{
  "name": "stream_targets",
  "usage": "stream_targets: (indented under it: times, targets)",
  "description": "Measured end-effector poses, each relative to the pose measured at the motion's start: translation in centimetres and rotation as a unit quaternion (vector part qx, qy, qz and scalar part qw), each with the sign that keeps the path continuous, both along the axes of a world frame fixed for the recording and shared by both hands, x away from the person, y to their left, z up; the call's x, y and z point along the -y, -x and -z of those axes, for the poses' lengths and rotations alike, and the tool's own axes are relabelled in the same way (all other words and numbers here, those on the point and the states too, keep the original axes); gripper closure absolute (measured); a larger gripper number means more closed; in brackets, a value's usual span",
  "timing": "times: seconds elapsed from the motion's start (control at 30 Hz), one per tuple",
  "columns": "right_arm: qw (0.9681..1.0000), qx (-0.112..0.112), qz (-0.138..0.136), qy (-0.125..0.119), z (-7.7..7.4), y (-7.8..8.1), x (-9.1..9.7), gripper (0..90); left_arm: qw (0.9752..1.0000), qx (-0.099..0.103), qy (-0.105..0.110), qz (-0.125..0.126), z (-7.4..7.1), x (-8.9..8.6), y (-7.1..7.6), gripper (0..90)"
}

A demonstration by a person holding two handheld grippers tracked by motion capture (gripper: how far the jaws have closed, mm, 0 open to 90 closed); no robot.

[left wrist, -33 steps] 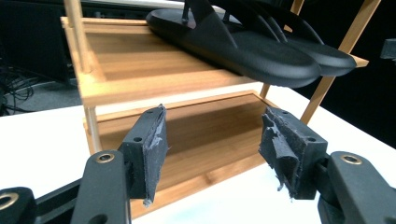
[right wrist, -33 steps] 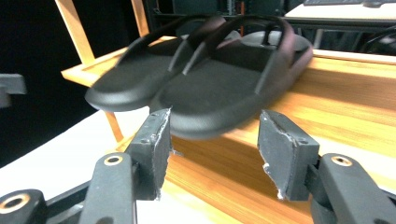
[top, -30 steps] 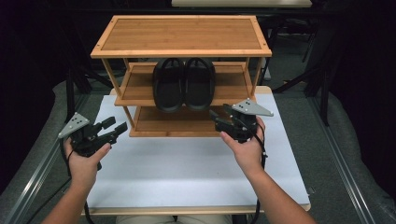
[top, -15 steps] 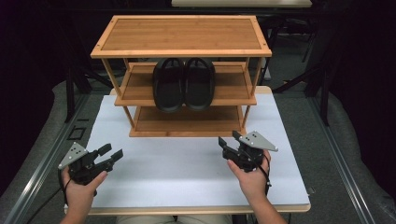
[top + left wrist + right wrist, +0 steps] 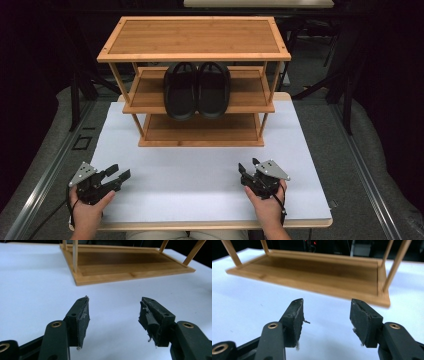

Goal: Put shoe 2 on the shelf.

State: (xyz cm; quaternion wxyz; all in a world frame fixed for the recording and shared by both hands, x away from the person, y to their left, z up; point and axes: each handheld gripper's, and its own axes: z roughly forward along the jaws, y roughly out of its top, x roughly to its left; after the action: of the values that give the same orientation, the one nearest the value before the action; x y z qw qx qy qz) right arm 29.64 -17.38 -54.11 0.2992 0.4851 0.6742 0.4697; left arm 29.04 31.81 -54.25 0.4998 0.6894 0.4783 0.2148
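A three-tier bamboo shoe rack (image 5: 194, 37) stands at the back of the white table (image 5: 200, 175). A pair of black slippers (image 5: 197, 90) lies side by side on its middle shelf. My left gripper (image 5: 120, 172) rests low at the table's front left corner, open and empty. My right gripper (image 5: 248, 165) sits at the front right, also open with nothing between its jaws. The left gripper view has open jaws (image 5: 113, 311) over bare table, facing the rack's bottom shelf (image 5: 125, 262). In the right gripper view the open gripper (image 5: 325, 312) also faces that bottom shelf (image 5: 319, 272).
Grey floor and dark metal rails flank the table on both sides. The table's front edge (image 5: 210, 225) runs just behind both hands. The rack's thin posts (image 5: 75, 255) rise from the bottom shelf's corners.
Both grippers have drawn back from the rack toward the table's front edge, the left also outward to the corner. The slippers have stayed on the middle shelf.
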Motion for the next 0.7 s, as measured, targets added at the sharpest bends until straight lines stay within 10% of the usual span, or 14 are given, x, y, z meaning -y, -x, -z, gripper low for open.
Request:
stream_targets:
  times: [0.7]
  targets:
    - [0.9983, -0.039, -0.021, 0.038, 1.4, -0.4, -0.7, 44.0, 0.9952, -0.034, -0.058, 0.072, 1.8, 3.6, -0.7, 40.8]
